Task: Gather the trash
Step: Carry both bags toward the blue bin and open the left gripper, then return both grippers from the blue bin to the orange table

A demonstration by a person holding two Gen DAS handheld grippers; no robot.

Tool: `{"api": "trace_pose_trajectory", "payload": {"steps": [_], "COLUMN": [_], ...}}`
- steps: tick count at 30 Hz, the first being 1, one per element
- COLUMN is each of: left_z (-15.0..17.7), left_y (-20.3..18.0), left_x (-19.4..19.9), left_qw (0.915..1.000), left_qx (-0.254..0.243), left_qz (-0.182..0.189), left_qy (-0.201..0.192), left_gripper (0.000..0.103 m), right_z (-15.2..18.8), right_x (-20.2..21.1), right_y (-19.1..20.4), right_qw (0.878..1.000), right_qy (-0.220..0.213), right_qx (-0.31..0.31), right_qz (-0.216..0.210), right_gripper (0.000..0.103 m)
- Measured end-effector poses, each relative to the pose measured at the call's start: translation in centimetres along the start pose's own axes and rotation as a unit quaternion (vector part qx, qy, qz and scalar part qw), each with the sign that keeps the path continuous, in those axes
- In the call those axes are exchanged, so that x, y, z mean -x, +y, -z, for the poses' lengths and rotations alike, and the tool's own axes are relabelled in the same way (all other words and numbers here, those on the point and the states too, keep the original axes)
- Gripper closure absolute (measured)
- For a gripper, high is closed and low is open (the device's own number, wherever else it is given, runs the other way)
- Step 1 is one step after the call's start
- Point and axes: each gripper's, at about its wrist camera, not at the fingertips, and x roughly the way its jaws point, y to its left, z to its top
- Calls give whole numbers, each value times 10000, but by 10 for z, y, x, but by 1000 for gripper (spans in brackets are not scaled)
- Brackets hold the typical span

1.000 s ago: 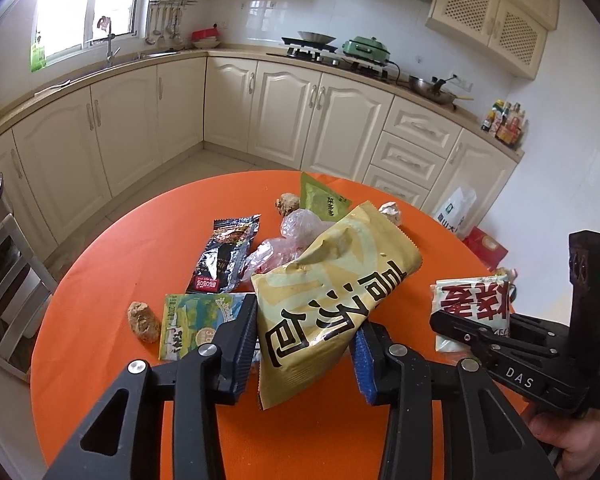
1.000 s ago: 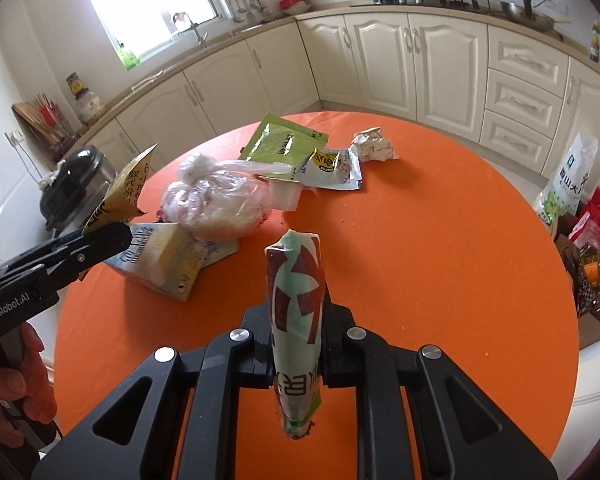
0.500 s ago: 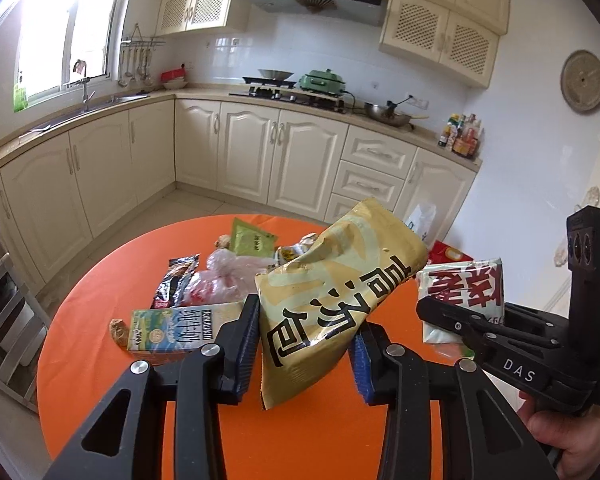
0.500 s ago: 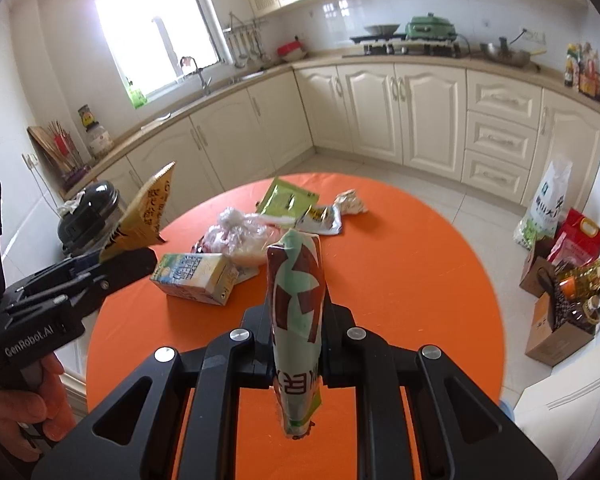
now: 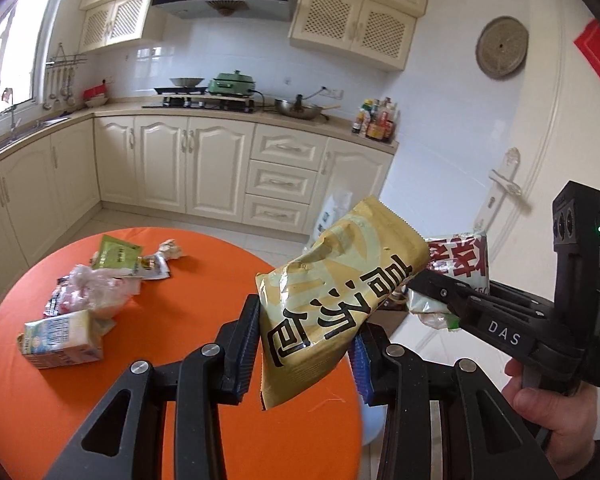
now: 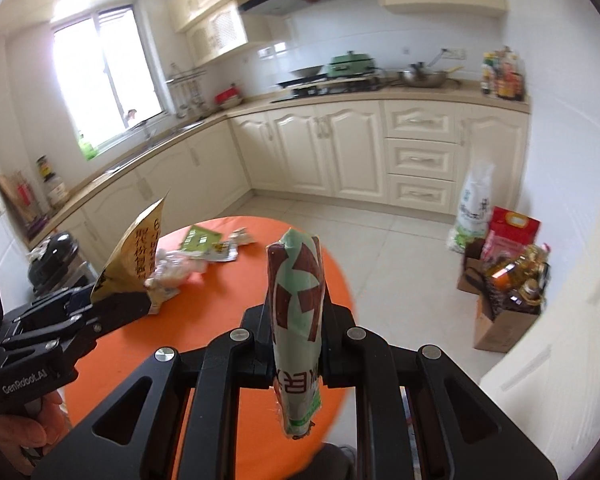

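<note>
Two wrappers are up off the table, one in each of my tongs. My left gripper (image 5: 304,344) is clenched on the yellow packet (image 5: 336,300), which stands crumpled and tilted up to the right between the blue pads. My right gripper (image 6: 296,344) is fully pinched on the green-and-red wrapper (image 6: 298,320), squeezed thin and upright between the jaws; from the left camera its printed end (image 5: 460,260) sits just behind the yellow packet's top corner.

Well beyond the left tongs and off to their left, more trash lies on the orange table (image 5: 204,280): a milk carton (image 5: 60,338) nearest, a crumpled clear plastic bag (image 5: 96,288) past it, then a green sachet (image 5: 118,254) and a paper wad (image 5: 172,248) farthest out. I see no bin in either view.

My worry is the yellow packet: the pads seem to catch only its lower edge, so a quick swing could let it slip or peel out. With both loads this close, the two wrappers could also snag each other.
</note>
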Motion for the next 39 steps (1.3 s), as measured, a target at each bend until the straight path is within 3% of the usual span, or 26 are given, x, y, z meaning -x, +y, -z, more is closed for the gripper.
{"api": "trace_pose_trajectory", "payload": {"steps": [7, 14, 17, 23, 27, 30, 31, 32, 33, 34, 35, 36, 39], "left_z": [19, 41, 52, 59, 69, 69, 64, 62, 62, 58, 44, 38, 36], "left_y": [-55, -108, -122, -151, -163, -168, -172, -177, -180, -183, -189, -199, -206], "left_x": [-35, -86, -113, -191, -240, -240, -239, -239, -234, -233, -244, -248, -249], "left_qw": [9956, 9835, 9762, 9550, 9420, 9431, 9444, 9462, 9495, 9523, 9536, 9543, 9557], "left_qx": [-320, -618, -620, -698, -698, -813, -869, -938, -1018, -1067, -1088, -1086, -1019], "left_qz": [645, 1023, 1127, 1175, 889, 729, 692, 625, 535, 454, 387, 340, 413], "left_qy": [595, 1359, 1748, 2633, 3159, 3140, 3095, 3034, 2920, 2824, 2780, 2764, 2731], "left_gripper": [67, 67, 75, 75, 73, 60, 44, 27, 21, 14, 8, 6, 6], "right_z": [25, 66, 88, 129, 164, 191, 197, 200, 202, 203, 203, 200, 191], "right_x": [21, 6, -12, -60, -112, -137, -140, -141, -139, -135, -131, -127, -115], "right_y": [-80, -159, -189, -240, -272, -290, -291, -293, -294, -294, -293, -291, -286], "right_qw": [9959, 9843, 9775, 9629, 9473, 9336, 9308, 9294, 9285, 9276, 9278, 9290, 9279], "right_qy": [86, 511, 776, 1339, 1927, 2247, 2300, 2299, 2257, 2208, 2162, 2106, 2026], "right_qx": [-589, -1255, -1545, -2011, -2272, -2534, -2567, -2612, -2686, -2739, -2720, -2669, -2644], "right_qz": [678, 1128, 1210, 1199, 1179, 1171, 1218, 1232, 1216, 1255, 1361, 1463, 1675], "right_gripper": [88, 88, 88, 88, 85, 82, 80, 72, 53, 41, 19, 6, 0]}}
